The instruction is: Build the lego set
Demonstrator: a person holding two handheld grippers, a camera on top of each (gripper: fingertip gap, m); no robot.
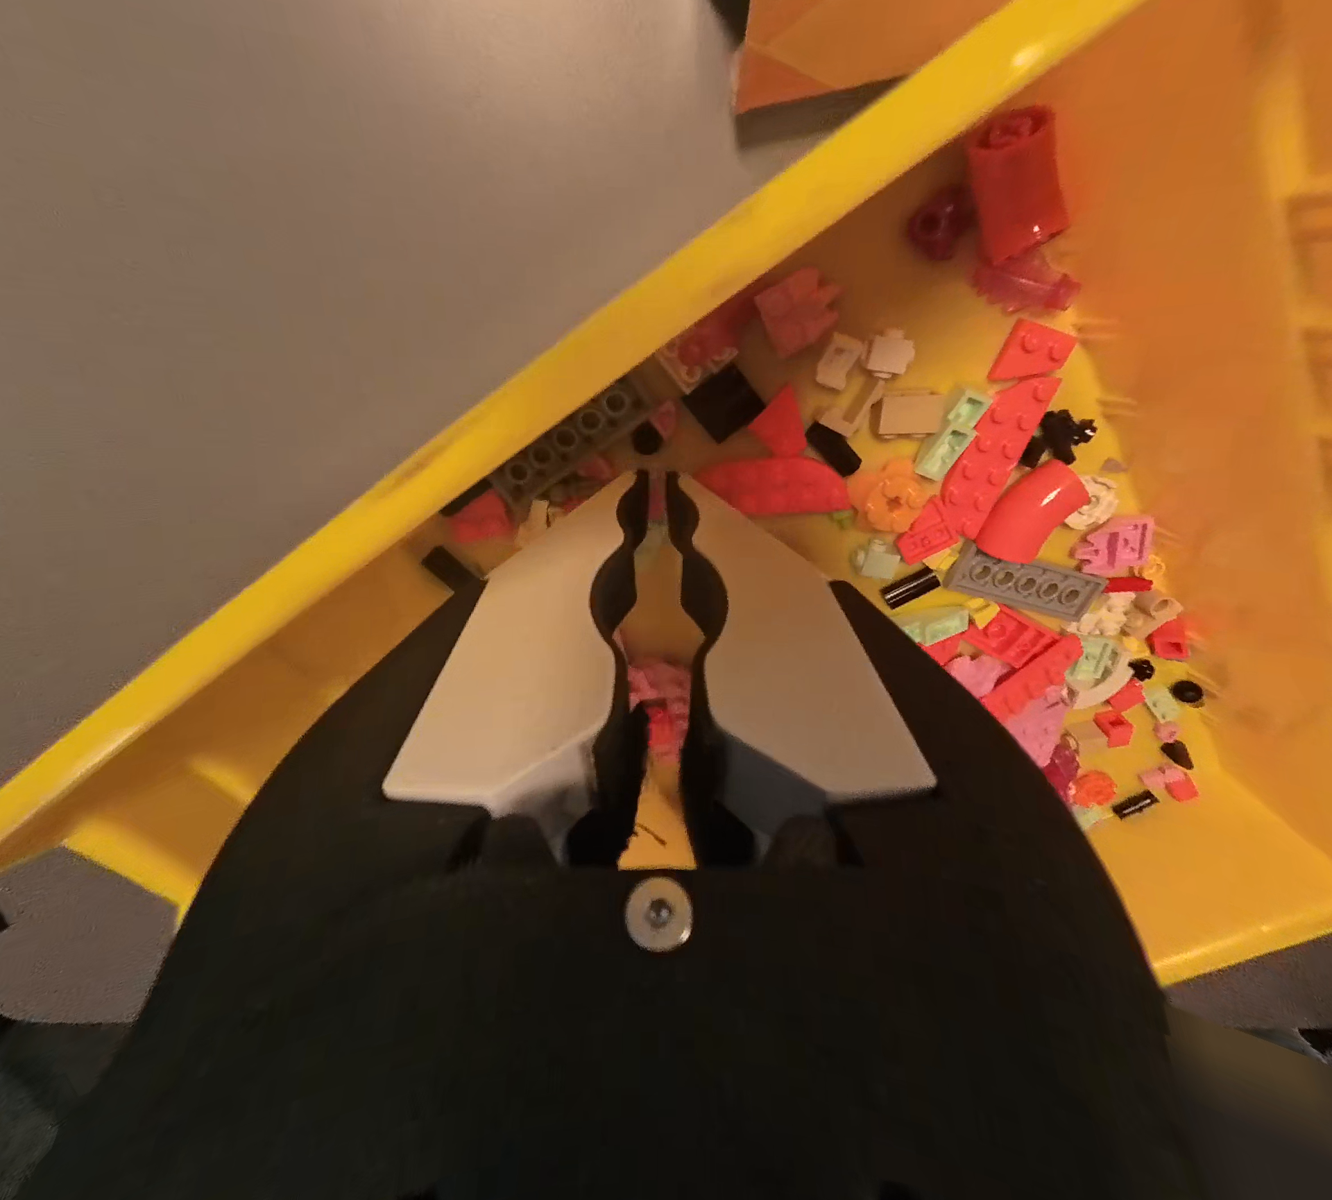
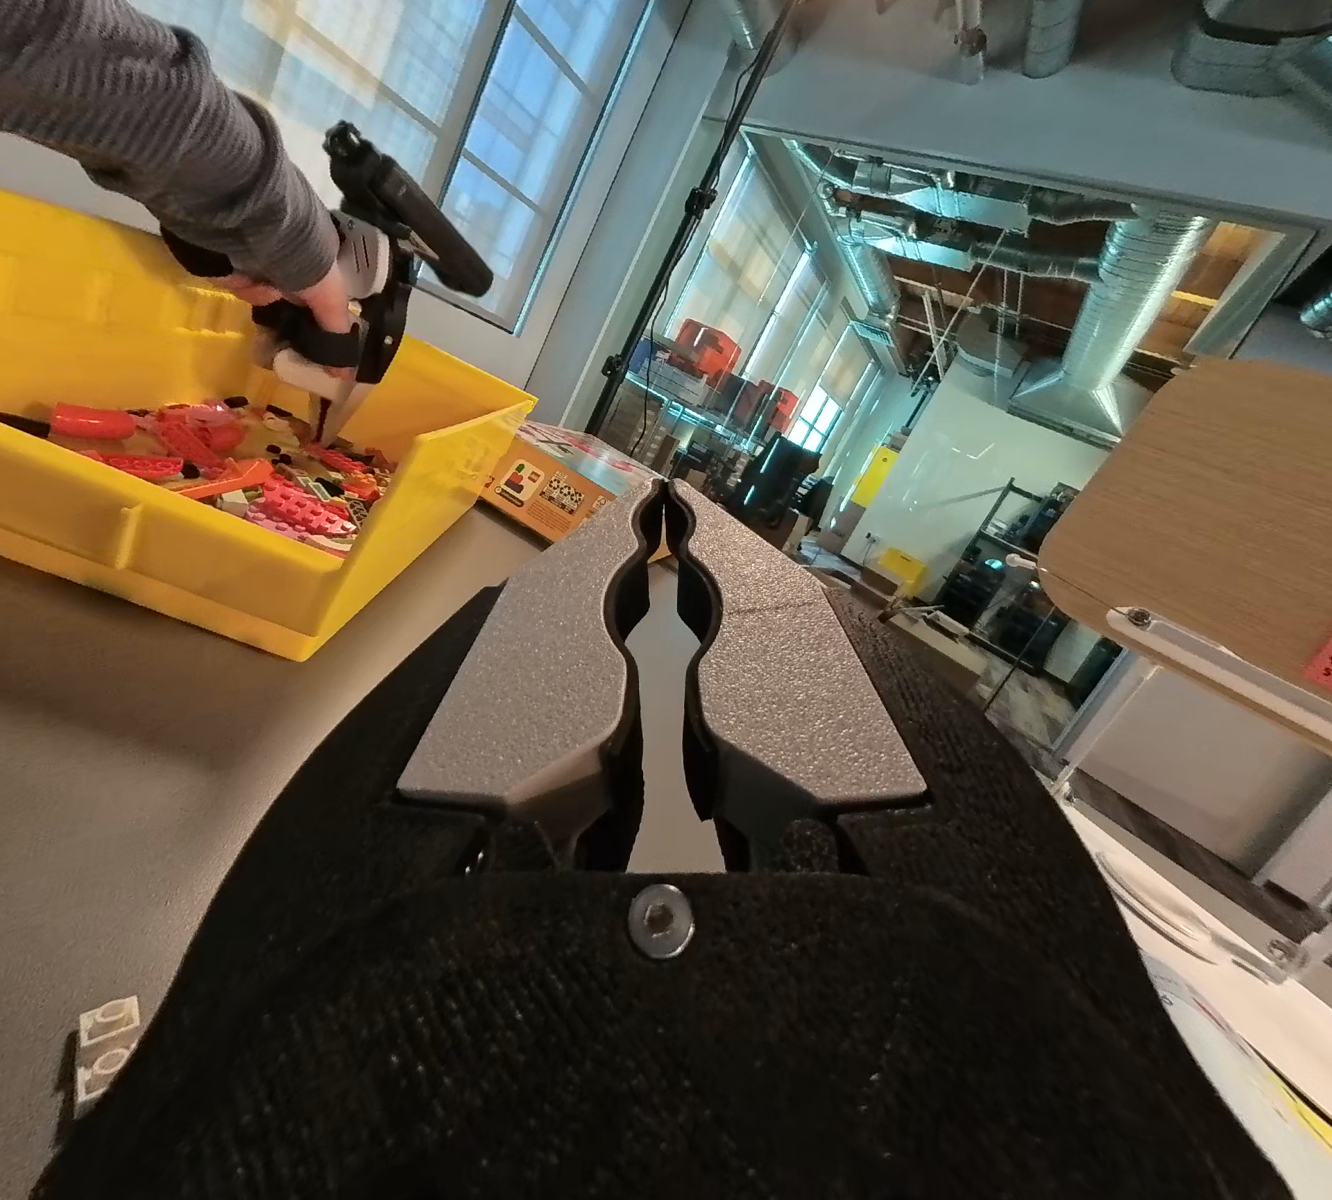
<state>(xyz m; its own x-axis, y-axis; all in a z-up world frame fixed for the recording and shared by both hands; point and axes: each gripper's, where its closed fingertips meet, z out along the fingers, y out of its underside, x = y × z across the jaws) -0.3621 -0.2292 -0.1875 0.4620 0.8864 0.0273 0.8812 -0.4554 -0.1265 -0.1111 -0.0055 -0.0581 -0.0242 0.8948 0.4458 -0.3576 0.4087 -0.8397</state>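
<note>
Yellow plastic is walling in nearly everything the left gripper is reaching into: a bin strewn with small toy bricks in coral, pink, mint, grey and black. Its 2 fingers are standing almost together, pinching a thin pinkish piece between the tips (too small and blurred to name more exactly). Just beyond the tips a grey holed beam is lying against the bin wall, a black block is sitting near it, and a coral rounded plate is lying just to the right. A printed cardboard box is standing outside the bin on the grey table.

The right gripper is hovering over the table well apart from the bin, with its 2 fingertips meeting on nothing. Farther off in its view, a hand in a grey sleeve is holding the other gripper down among the bricks.
</note>
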